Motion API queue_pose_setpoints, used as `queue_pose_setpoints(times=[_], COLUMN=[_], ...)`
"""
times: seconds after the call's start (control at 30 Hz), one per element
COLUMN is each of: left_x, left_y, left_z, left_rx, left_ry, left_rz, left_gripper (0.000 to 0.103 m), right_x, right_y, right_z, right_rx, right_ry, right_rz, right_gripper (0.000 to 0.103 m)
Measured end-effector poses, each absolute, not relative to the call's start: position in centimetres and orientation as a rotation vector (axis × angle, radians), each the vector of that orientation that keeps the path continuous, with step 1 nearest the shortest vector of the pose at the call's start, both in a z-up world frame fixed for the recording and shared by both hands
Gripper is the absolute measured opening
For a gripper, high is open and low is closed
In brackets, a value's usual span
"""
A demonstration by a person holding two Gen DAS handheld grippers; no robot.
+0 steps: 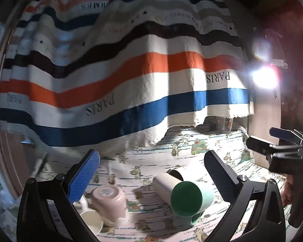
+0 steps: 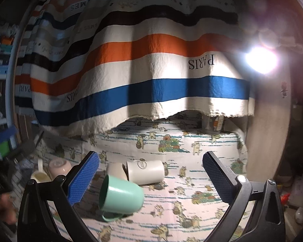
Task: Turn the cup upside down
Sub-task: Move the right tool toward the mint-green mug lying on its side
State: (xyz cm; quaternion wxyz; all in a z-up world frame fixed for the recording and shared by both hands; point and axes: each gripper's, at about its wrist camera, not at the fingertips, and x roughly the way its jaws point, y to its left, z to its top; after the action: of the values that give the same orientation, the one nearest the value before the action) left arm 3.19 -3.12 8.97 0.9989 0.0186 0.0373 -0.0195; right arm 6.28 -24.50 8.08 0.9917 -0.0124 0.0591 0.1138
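Note:
A mint-green cup [image 1: 192, 199] lies on its side on the patterned tablecloth, mouth toward the left gripper; it also shows in the right wrist view [image 2: 121, 198] with its handle down. Behind it a white cup [image 2: 145, 171] lies on its side, and a beige cup [image 2: 115, 170] lies next to it. A pink cup [image 1: 109, 201] stands upside down at the left, beside a cream cup [image 1: 92, 220] on its side. My left gripper [image 1: 151, 173] is open and empty above the cups. My right gripper [image 2: 150, 173] is open and empty, the green cup between its fingers' lines.
A striped cloth [image 1: 131, 76] marked PARIS hangs behind the table. A bright lamp [image 2: 260, 60] glares at the right. A wooden wall [image 2: 266, 141] borders the table's right side. Shelves with boxes [image 2: 2, 48] stand at the far left.

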Motion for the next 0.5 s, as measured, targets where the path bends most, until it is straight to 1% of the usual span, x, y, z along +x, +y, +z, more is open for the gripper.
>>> queue_pose_setpoints(times=[0.2, 0.33, 0.4, 0.43, 0.5], left_x=[7.5, 9.4, 10.2, 10.3, 10.4], left_y=[-2.9, -2.3, -2.1, -1.9, -1.8], left_z=[8.0, 5.5, 4.5, 4.1, 3.6], left_rx=[-0.001, -0.026, -0.037, -0.044, -0.061], left_ry=[0.15, 0.207, 0.258, 0.271, 0.302], left_rz=[-0.046, -0.035, -0.047, -0.045, -0.044], left_gripper=[0.103, 0.103, 0.103, 0.103, 0.103], right_x=[10.1, 12.3, 13.6, 14.6, 15.0], right_y=[-24.7, -24.7, -24.6, -24.7, -24.8], right_z=[8.4, 6.2, 4.8, 3.9, 3.5], right_rx=[-0.001, 0.034, 0.049, 0.06, 0.071], right_ry=[0.148, 0.175, 0.23, 0.293, 0.315], right_rz=[0.286, 0.299, 0.285, 0.294, 0.297], right_gripper=[0.103, 0.103, 0.103, 0.103, 0.103])
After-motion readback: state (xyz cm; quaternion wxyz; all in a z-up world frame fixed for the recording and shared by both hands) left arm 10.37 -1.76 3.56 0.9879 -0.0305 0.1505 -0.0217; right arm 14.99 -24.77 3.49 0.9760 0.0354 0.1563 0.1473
